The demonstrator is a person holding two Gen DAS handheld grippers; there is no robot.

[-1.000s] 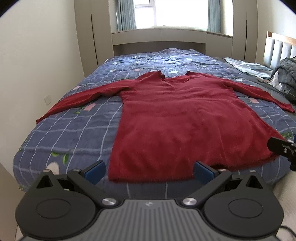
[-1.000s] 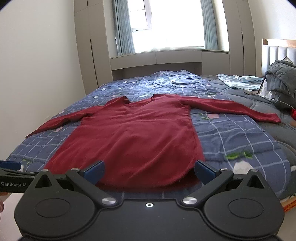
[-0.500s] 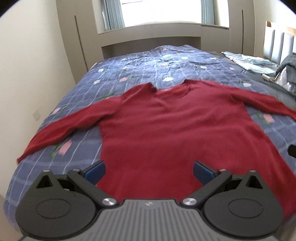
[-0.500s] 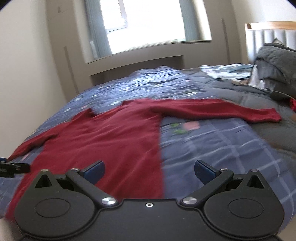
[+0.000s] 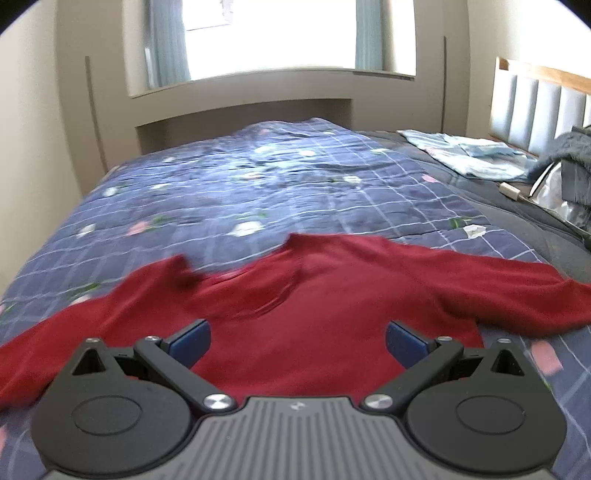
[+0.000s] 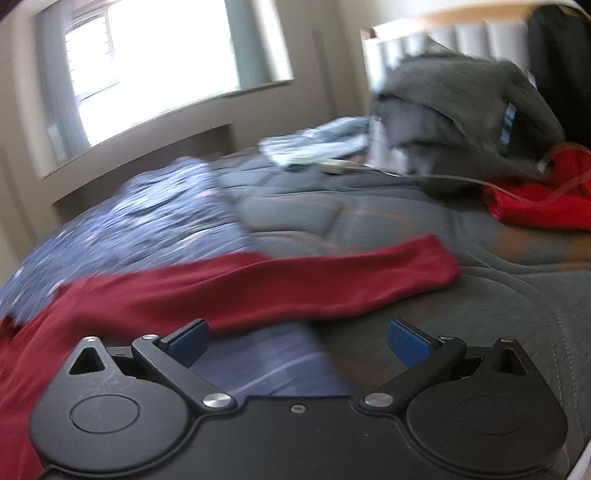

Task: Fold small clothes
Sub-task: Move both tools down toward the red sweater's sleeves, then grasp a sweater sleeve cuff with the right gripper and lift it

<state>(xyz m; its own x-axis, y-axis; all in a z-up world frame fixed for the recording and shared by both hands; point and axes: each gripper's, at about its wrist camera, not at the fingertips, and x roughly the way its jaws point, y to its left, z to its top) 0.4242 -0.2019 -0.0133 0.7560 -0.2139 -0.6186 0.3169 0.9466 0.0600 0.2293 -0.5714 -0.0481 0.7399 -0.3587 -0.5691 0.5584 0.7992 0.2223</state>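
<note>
**Both grippers hanging wide apart over a spread red sweater**

A dark red sweater (image 5: 332, 295) is lying flat on the blue checked quilt (image 5: 295, 184) covering the bed, neckline pointing toward the window (image 5: 273, 33) and sleeves stretching out to either side. Its left sleeve is trailing off toward the left edge of the left wrist view. The left gripper (image 5: 297, 339) is hovering above the sweater's chest, just below the collar, its blue-padded fingers (image 5: 188, 339) standing wide with nothing between them; whether they are touching the cloth cannot be told.

Further right, the right sleeve (image 6: 314, 280) is lying straight across the quilt and onto a grey blanket (image 6: 480, 295), its cuff resting on the grey. The right gripper (image 6: 299, 341) is hanging just short of this sleeve, its jaws likewise spread wide and gripping nothing. The right wrist view is blurring heavily.

Beyond the sleeve, a pale blue folded cloth (image 6: 314, 144) is sitting near the headboard (image 5: 535, 107). A dark grey heap of clothing (image 6: 461, 110) is piling up to its right, with a brighter red garment (image 6: 546, 195) lying at its foot.
</note>
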